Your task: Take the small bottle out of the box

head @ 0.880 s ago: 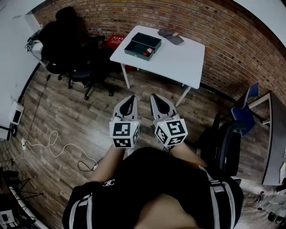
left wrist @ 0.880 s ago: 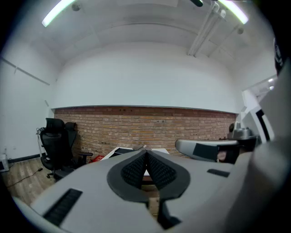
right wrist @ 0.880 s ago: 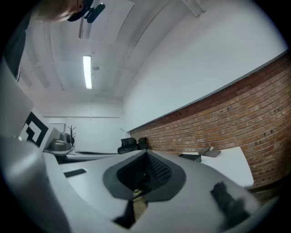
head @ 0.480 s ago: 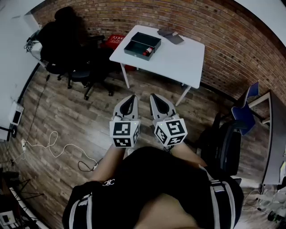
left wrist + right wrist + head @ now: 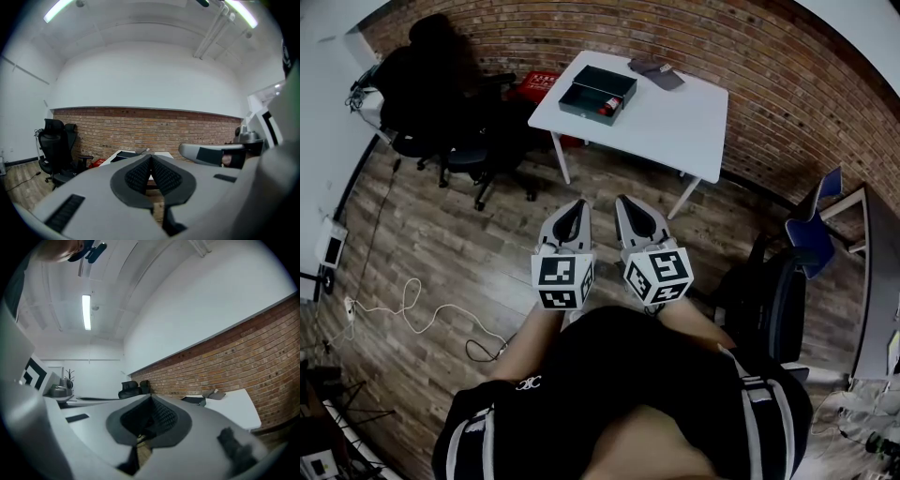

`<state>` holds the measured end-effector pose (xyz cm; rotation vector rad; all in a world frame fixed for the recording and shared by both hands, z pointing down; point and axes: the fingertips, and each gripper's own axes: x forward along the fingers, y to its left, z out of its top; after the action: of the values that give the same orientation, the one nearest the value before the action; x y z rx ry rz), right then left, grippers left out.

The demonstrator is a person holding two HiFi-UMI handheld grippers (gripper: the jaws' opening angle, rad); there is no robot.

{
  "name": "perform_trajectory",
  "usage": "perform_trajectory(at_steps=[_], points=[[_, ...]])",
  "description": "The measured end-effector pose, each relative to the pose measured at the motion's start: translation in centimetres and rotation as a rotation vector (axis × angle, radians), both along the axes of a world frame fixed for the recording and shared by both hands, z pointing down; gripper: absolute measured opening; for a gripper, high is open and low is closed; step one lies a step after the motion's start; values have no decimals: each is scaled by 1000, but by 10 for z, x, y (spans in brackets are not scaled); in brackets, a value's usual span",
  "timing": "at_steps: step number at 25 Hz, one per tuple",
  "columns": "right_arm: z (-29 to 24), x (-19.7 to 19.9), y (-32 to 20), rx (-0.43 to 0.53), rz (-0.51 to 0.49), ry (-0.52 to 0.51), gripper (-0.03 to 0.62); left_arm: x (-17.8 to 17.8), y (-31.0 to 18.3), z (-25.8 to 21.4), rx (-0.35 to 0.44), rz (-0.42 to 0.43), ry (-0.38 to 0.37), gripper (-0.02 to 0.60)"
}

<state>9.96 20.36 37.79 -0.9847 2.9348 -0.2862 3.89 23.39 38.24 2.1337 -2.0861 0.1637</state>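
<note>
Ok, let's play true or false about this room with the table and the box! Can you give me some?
1. The box sits on the white table. True.
2. The small bottle is out of the box. False: it lies inside the box.
3. The left gripper and the right gripper are wide open. False: both have their jaws together and hold nothing.
4. Both grippers are over the wooden floor, apart from the table. True.
5. A black chair stands left of the table. True.
</note>
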Motion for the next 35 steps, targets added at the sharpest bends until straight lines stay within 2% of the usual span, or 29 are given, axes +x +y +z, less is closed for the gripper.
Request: perform_trajectory(at_steps=[15,20,27,32,35], points=[[10,-75,9,-8,88,22,30,-75,3,13,-13,82,17,12],[18,-87,0,-26,106,33,30,-88,-7,18,-22,103,28,12],[22,-97,-45,-25,124,24,31,-97,-45,25,-30,115,25,12],[23,-106,-94,-18,113,-1,31,-106,-92,22,-18,103,-7,12],[12,-115,-130,-12,104,-26,31,-115,-125,11,-16,99,3,12]])
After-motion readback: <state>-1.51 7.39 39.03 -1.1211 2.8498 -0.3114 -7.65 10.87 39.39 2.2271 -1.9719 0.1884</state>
